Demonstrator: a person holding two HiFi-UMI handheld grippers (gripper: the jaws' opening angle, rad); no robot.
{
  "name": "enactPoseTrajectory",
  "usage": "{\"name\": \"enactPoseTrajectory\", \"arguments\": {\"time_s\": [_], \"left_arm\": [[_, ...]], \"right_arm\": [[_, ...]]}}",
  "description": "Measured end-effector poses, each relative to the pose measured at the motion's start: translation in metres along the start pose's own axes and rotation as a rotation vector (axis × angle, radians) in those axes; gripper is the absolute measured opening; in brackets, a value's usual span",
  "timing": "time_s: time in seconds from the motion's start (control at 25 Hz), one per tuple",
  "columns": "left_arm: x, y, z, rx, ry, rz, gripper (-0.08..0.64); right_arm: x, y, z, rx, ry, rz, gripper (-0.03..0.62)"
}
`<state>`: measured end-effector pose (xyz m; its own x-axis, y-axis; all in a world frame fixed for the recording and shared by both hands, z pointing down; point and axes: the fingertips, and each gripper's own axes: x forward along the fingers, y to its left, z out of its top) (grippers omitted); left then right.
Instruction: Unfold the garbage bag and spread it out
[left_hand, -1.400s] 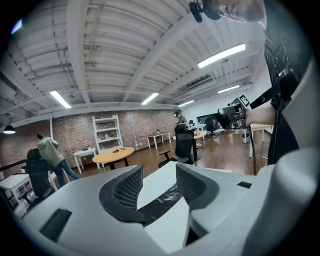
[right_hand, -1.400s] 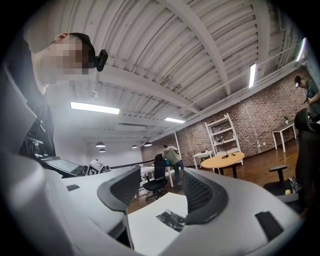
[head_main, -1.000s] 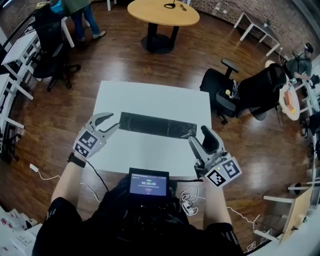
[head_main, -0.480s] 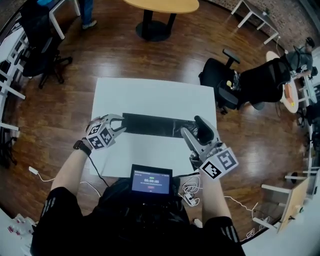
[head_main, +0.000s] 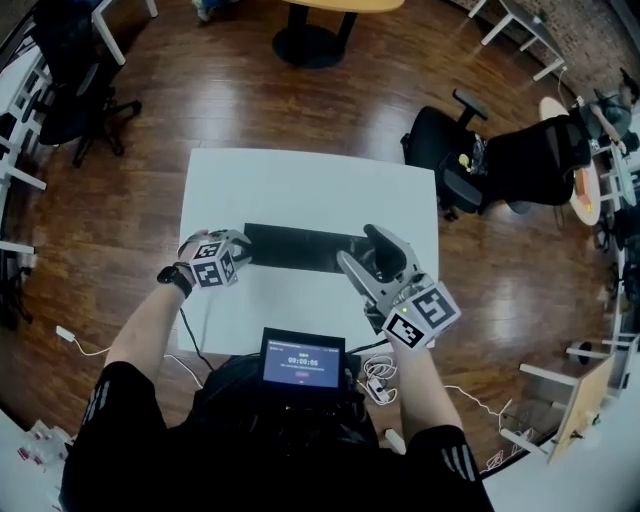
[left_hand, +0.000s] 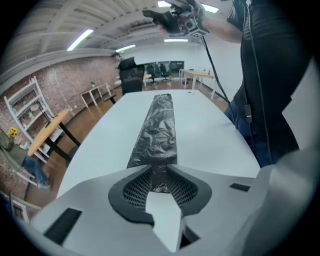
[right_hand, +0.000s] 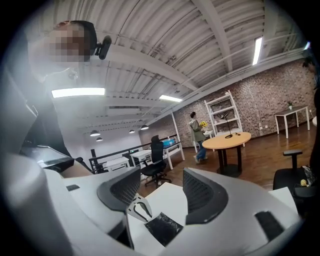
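One garbage bag (head_main: 298, 248) is on the white table (head_main: 310, 185). It is black, folded into a long narrow strip, and lies flat across the middle of the table from left to right. No part of it is unfolded yet.

Left gripper (head_main: 242, 252): it is down at the left end of the strip, pointing steeply down with its marker cube (head_main: 213, 266) towards the near side. In the left gripper view its jaws have just been closing, and the end of the bag is bunched narrow between the two pads, which press on it from both sides. The rest of the strip runs straight away from the jaws along the table surface.

Right gripper (head_main: 356, 246): it is held above the right end of the strip, pointing roughly level, with its marker cube (head_main: 420, 315) near the person's body. In the right gripper view its jaws stand well apart with nothing between them. Only the table surface and a black patch of the bag show below the gap. It does not touch the bag.

Surroundings: a small lit screen (head_main: 303, 361) sits at the person's chest at the near table edge. Black office chairs (head_main: 455, 165) stand on the wooden floor (head_main: 150, 170) to the right. In the right gripper view, a round wooden table (right_hand: 234, 142) stands far off, with a person (right_hand: 197, 135) beside it.
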<state>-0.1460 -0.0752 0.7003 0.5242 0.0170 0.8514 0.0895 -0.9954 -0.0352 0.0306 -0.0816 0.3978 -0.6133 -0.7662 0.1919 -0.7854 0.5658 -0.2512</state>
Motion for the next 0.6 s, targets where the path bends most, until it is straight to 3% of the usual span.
{"name": "enactPoseTrajectory", "arguments": {"time_s": [0.4,0.6], "left_arm": [[0.031,-0.003,-0.026,-0.035,0.098,-0.087,0.084],[0.039,-0.003,-0.037,-0.057,0.134,-0.118,0.087]], "right_arm": [[0.048,-0.024,-0.063,0.067,0.131,0.057,0.265],[0.061,-0.024,-0.09,0.052,0.204,0.092,0.265]]}}
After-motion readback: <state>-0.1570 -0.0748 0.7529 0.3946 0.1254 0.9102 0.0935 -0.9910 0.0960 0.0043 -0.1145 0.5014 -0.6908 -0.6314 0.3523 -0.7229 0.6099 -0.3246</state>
